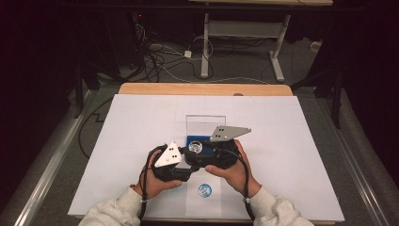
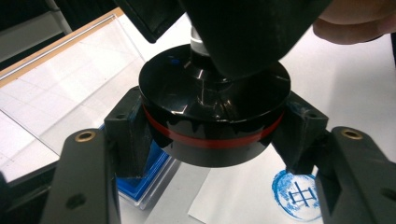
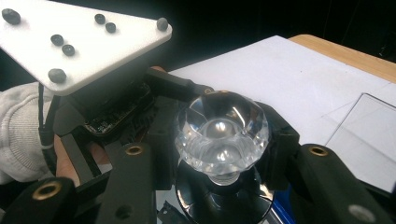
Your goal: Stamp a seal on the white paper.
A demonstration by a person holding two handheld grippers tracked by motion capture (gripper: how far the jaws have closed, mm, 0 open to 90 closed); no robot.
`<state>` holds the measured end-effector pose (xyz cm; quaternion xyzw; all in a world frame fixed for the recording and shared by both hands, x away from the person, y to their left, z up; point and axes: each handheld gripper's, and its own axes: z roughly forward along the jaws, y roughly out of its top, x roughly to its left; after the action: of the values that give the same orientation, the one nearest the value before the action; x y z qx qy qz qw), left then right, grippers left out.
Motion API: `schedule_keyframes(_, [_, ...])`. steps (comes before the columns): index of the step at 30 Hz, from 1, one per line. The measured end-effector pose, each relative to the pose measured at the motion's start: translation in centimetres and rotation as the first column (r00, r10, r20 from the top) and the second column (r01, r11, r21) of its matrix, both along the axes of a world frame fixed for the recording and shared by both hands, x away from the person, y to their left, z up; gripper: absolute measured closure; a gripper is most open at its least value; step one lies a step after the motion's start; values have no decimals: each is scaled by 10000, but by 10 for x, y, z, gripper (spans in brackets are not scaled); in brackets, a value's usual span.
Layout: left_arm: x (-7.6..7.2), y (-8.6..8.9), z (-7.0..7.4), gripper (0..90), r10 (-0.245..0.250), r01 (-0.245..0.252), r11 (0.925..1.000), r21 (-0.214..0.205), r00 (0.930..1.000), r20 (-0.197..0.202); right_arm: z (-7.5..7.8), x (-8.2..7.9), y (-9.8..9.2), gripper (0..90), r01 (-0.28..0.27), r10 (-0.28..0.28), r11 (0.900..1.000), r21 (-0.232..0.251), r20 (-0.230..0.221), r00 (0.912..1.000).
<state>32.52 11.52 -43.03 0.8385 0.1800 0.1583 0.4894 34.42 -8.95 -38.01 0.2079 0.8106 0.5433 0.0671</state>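
A stamp with a clear faceted knob (image 3: 222,128) and a round black base (image 2: 210,93) ringed by a red band hangs upright just above a blue ink pad (image 2: 140,186). My left gripper (image 2: 215,133) is shut on the black base, one pad on each side. My right gripper (image 3: 223,140) is shut on the knob from above. In the high view both grippers meet at the stamp (image 1: 195,147) in the middle of the table, the left gripper (image 1: 187,160) under its grey plate and the right gripper (image 1: 207,150) just beside it.
The ink pad's clear lid (image 1: 205,123) stands open behind the pad. A sheet of paper with a round blue stamped mark (image 1: 204,190) lies near the front edge. A white mat (image 1: 282,141) covers the wooden table. Cables and another table's legs are on the floor beyond.
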Motion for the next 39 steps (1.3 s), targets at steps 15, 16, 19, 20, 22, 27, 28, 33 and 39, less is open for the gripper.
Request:
schedule_keyframes(15, [3, -3, -5, 160, 455, -453, 9989, 78, 9986, -262, 4, 0, -4, 565, 41, -40, 10000, -19, 190, 9998])
schedule_keyframes(16, [3, -3, -5, 160, 510, -508, 9987, 87, 9984, -244, 5, 0, -4, 565, 65, -64, 10000, -34, 207, 9998])
schedule_keyframes(19, [6, 2, -3, 159, 324, -334, 9976, 603, 9993, 176, 5, -1, -5, 565, 86, -85, 9999, -64, 252, 9996])
schedule_keyframes(20, [6, 2, -3, 159, 324, -334, 9976, 603, 9993, 176, 6, -1, -6, 565, 106, -104, 9999, -63, 264, 9996])
schedule_keyframes(22, [3, 1, -4, 159, 460, -459, 9989, 69, 9988, -169, 7, -1, -7, 565, 88, -86, 9999, -59, 313, 9995])
schedule_keyframes(27, [2, 5, -4, 159, 498, -497, 9984, 256, 9988, -12, 11, -2, -11, 565, 196, -188, 9997, -135, 554, 9983])
schedule_keyframes(28, [2, 6, -4, 159, 484, -484, 9984, 307, 9988, -12, 11, -2, -11, 565, 196, -188, 9997, -135, 554, 9983])
schedule_keyframes(33, [2, 11, -5, 160, 484, -486, 9979, 434, 9988, 57, 14, -1, -16, 565, 324, -314, 9994, -136, 667, 9973])
schedule_keyframes(39, [-1, 20, -6, 160, 483, -490, 9969, 617, 9987, 134, 18, -2, -22, 564, 505, -487, 9986, -183, 878, 9949])
